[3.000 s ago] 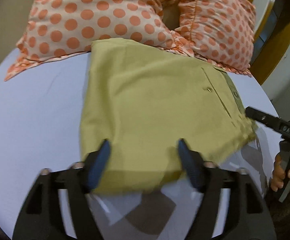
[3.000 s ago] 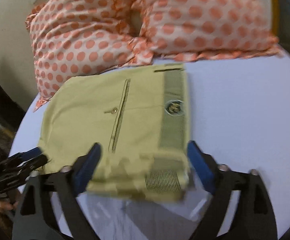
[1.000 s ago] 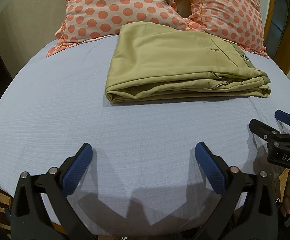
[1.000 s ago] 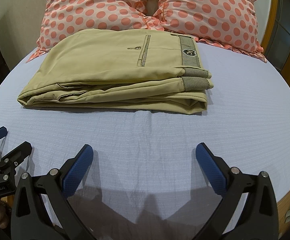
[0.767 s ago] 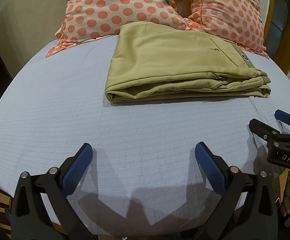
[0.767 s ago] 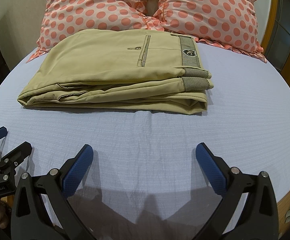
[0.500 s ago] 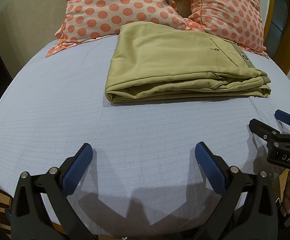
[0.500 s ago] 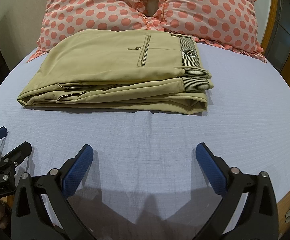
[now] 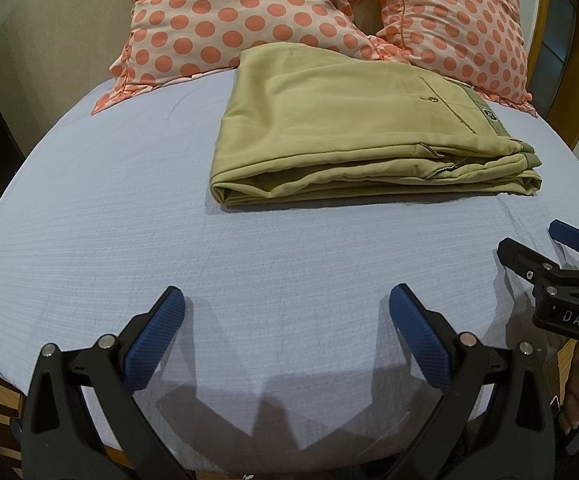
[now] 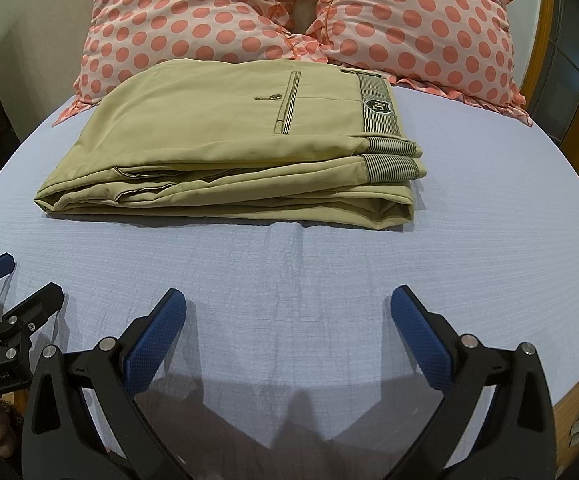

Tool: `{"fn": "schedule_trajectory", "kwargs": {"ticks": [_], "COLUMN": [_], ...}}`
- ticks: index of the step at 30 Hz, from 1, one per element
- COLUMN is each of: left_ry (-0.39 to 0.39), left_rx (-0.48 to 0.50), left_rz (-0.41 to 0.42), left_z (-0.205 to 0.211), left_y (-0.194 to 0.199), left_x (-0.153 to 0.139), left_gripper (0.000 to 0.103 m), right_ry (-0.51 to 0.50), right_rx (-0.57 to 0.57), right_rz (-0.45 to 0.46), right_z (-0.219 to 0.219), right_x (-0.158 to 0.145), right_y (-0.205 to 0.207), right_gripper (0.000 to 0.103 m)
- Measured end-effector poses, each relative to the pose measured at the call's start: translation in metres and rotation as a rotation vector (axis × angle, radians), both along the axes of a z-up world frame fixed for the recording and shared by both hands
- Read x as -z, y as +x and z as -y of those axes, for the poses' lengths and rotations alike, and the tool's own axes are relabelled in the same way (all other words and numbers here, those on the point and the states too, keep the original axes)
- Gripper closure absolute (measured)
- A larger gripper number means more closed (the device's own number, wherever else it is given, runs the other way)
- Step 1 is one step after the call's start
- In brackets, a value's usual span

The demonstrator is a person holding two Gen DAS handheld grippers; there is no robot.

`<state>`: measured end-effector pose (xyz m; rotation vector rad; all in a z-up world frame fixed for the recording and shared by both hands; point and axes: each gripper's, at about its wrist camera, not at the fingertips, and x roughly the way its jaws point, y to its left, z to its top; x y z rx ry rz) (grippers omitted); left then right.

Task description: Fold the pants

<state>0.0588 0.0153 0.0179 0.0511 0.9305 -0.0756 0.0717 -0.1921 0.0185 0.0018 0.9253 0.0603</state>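
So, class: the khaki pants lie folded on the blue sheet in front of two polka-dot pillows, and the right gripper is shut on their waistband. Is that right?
Not quite. The right gripper holds nothing: its jaws stand open above the blue sheet, apart from the pants, as the right wrist view shows. The pants do lie folded in front of the two polka-dot pillows.

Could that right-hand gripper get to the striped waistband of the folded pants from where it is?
Probably yes. The right gripper is open and holds nothing, and only bare bed sheet lies between it and the striped waistband of the khaki pants.
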Motion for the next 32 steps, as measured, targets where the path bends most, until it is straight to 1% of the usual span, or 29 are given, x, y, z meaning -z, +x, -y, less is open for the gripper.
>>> {"fn": "schedule_trajectory", "kwargs": {"ticks": [32], "left_ry": [0.002], "left_rx": [-0.001], "left_rz": [-0.021], "left_z": [-0.0013], "left_y": [0.0032], "left_x": [0.0013], "left_gripper": [0.002], "right_ry": [-0.001], "right_rx": [0.009], "right_rz": [-0.001], "right_z": [-0.0005], "right_x": [-0.0011], "right_y": [0.0029], "right_gripper": [0.001]}}
